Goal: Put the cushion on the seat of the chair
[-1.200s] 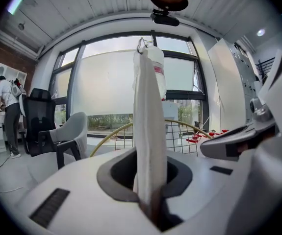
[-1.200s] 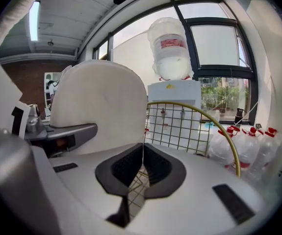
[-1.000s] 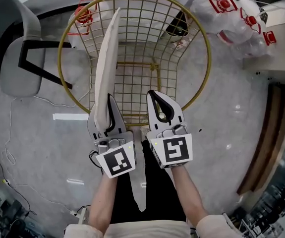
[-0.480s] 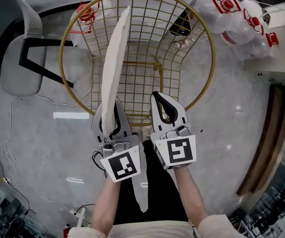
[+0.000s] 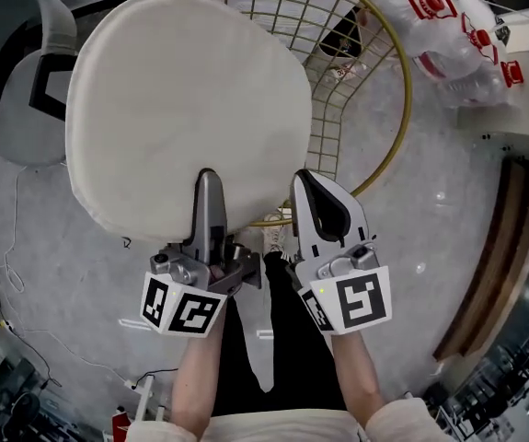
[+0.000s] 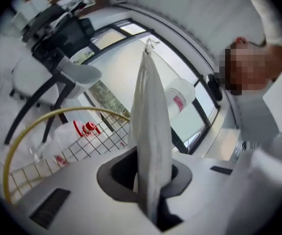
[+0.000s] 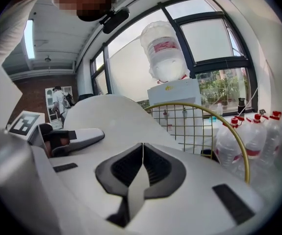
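A round white cushion (image 5: 190, 109) is held out flat over the gold wire chair (image 5: 374, 99), hiding most of its seat in the head view. My left gripper (image 5: 207, 180) is shut on the cushion's near edge, rolled onto its side. In the left gripper view the cushion (image 6: 150, 131) stands edge-on, pinched between the jaws of my left gripper (image 6: 151, 185), with the chair's gold rim (image 6: 33, 131) behind. My right gripper (image 5: 305, 182) is shut and empty, just right of the cushion. From the right gripper (image 7: 142, 155) I see the cushion (image 7: 106, 114) at left and the chair (image 7: 204, 114) ahead.
A grey office chair (image 5: 16, 90) stands at the left. Several water bottles with red caps (image 5: 448, 35) sit at the upper right, beside the wire chair. A water dispenser with a big bottle (image 7: 167, 53) stands behind the chair. Thin cables (image 5: 11, 274) lie on the grey floor.
My left gripper has rolled over, turning the cushion from edge-on to flat, so it now covers the chair's seat in the head view. The right gripper rose slightly.
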The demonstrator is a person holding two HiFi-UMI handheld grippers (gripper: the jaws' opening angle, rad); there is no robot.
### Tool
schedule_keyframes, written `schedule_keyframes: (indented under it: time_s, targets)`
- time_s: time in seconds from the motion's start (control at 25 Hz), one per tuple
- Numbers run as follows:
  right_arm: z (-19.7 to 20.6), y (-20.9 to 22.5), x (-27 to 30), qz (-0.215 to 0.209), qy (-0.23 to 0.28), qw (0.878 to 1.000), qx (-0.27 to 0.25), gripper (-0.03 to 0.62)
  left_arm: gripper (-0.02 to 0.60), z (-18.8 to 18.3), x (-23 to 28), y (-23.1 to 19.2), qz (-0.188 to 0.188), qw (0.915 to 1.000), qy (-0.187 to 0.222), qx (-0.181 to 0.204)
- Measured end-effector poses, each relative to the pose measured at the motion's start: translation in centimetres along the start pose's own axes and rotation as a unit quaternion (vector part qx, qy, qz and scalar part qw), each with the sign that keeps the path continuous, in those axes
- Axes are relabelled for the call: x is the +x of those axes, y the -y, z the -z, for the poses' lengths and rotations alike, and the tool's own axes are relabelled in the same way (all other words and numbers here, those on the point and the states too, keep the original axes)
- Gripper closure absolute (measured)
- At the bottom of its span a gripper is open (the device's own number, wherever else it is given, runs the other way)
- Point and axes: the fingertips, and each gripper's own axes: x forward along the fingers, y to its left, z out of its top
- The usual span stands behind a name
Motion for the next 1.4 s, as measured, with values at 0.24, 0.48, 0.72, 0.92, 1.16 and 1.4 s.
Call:
schedule_keyframes:
  time_s: [0.24,0.48,0.72,0.92,1.16,1.4]
  targets:
    - [1.5,-0.6,-0.3,-0.025,-0.01,0.999,0.026,0.576,0.532,2.1,-0.2,-1.2,0.059,0.9746,0.019,-0.215]
    - [2.6,-0.8,0.1,-0.027,-0.016,0.999,0.01,0.576,0.532,5.2,0.0,-3.3,0.05,0.94,0.029,-0.336]
    - [2.1,-1.1,1.0,-0.031,-0.011,0.999,0.016,0.576,0.532,5.9,0.1,-5.8,0.021,0.9263,0.049,-0.373]
    - [1.9,-1.9,1.2,-0.039,-0.008,0.999,0.024,0.576,0.532,5.7,0.4,-6.4,0.029,0.9244,0.052,-0.377]
    - [3.3,-1.8,1.5,-0.042,-0.02,0.998,0.032,0.576,0.532,6.9,0.6,-7.2,0.026,0.9197,0.045,-0.389]
    - [3.8,-0.9,1.4,-0.036,-0.024,0.998,0.039,0.576,0.532,8.4,-0.1,-8.5,0.009,0.9104,0.048,-0.411]
